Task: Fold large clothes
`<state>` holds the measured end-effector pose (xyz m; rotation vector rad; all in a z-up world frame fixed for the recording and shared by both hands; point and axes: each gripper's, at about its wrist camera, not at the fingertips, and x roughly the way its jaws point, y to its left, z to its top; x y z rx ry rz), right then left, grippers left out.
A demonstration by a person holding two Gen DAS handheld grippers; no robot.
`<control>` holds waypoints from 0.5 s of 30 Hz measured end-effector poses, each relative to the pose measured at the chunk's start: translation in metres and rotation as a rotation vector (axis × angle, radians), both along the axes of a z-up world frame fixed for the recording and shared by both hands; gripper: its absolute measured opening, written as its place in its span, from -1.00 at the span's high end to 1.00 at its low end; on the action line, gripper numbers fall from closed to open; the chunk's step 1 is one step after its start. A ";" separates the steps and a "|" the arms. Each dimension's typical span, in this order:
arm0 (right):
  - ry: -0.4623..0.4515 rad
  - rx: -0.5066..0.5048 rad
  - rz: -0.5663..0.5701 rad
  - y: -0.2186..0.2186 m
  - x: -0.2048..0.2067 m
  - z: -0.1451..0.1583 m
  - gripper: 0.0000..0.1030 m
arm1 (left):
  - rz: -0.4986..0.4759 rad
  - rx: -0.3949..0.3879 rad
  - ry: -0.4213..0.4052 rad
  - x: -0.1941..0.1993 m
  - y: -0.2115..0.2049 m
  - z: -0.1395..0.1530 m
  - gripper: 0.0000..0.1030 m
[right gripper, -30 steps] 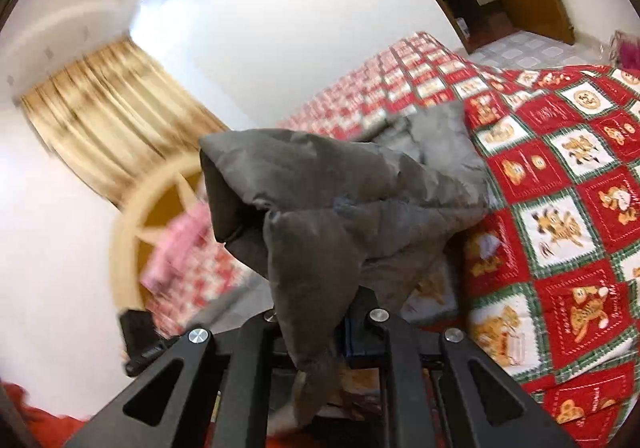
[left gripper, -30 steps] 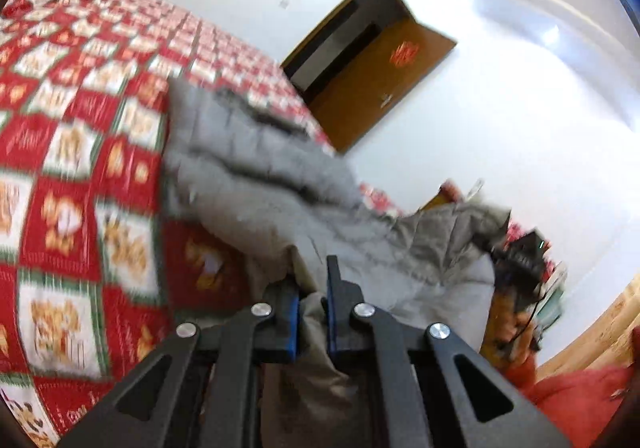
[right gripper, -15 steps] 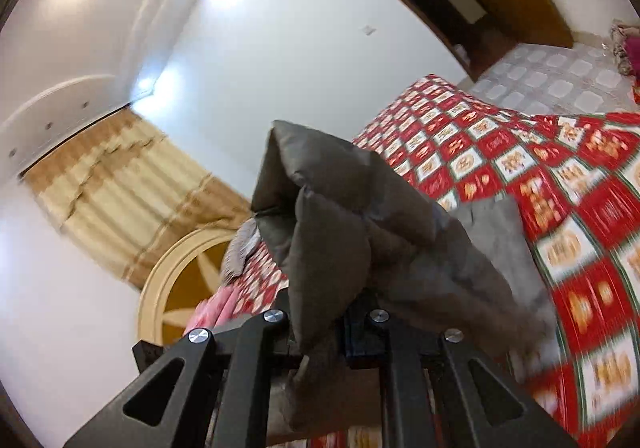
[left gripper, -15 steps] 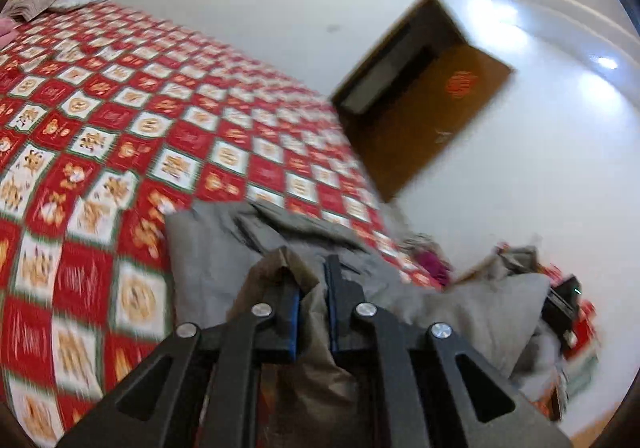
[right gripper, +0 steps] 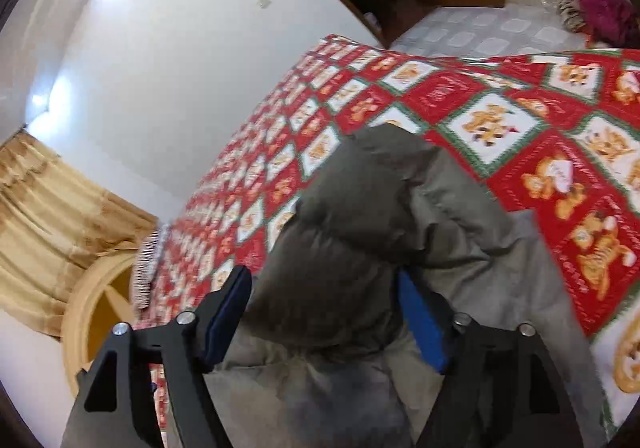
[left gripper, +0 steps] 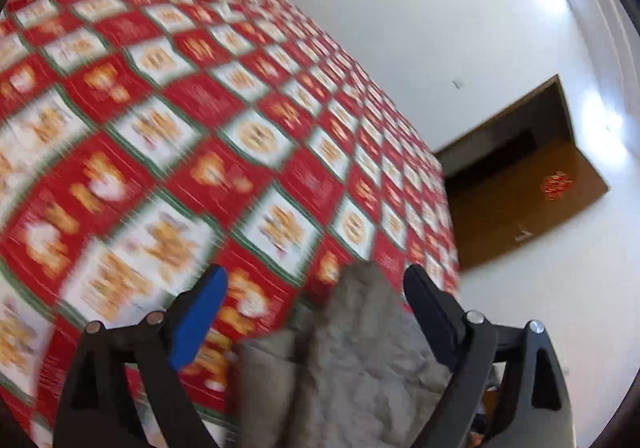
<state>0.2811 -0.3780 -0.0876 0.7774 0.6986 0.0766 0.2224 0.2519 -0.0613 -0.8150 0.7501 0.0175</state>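
Observation:
A grey padded jacket (right gripper: pixel 352 232) lies bunched on the bed's red checked quilt (right gripper: pixel 520 116). In the right wrist view its puffed fold bulges up between my right gripper's (right gripper: pixel 320 276) fingers, whose jaws are opening; the blue pads (right gripper: pixel 224 312) stand apart from the fabric on the left, while the right pad is partly covered by it. In the left wrist view my left gripper (left gripper: pixel 316 276) is also opening wide, over the quilt (left gripper: pixel 180 128). A narrow ridge of the jacket (left gripper: pixel 356 336) lies loose between its fingers without touching the pads (left gripper: pixel 196 316).
An open brown door (left gripper: pixel 532 192) stands beyond the bed's far corner. Tan curtains (right gripper: pixel 48 224), a round wooden headboard (right gripper: pixel 88 312) and a striped pillow (right gripper: pixel 146 268) are at the head. Tiled floor (right gripper: pixel 480 36) and a heap of clothes (right gripper: pixel 600 12) lie past the foot.
Both grippers carried the jacket's edge across the bed and lowered it. Both were shut on the fabric before; now their jaws stand apart and the jacket has dropped free.

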 end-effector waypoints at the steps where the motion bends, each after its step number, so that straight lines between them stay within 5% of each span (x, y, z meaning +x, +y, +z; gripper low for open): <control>1: -0.002 -0.003 0.011 0.000 -0.001 0.006 -0.49 | -0.003 0.060 -0.005 -0.004 -0.004 0.010 -0.79; 4: -0.080 -0.099 0.015 -0.005 -0.016 0.044 -0.49 | -0.081 0.251 -0.022 -0.007 -0.039 0.033 -0.79; 8: -0.190 -0.437 -0.003 0.006 -0.053 0.110 -0.48 | -0.269 0.445 -0.067 -0.002 -0.114 0.052 -0.79; 12: -0.050 -0.707 0.228 0.062 -0.035 0.096 -0.01 | -0.361 0.560 -0.079 0.013 -0.180 0.046 -0.79; 15: 0.035 -0.794 0.323 0.095 -0.006 0.064 0.31 | -0.370 0.575 -0.037 0.042 -0.213 0.033 -0.79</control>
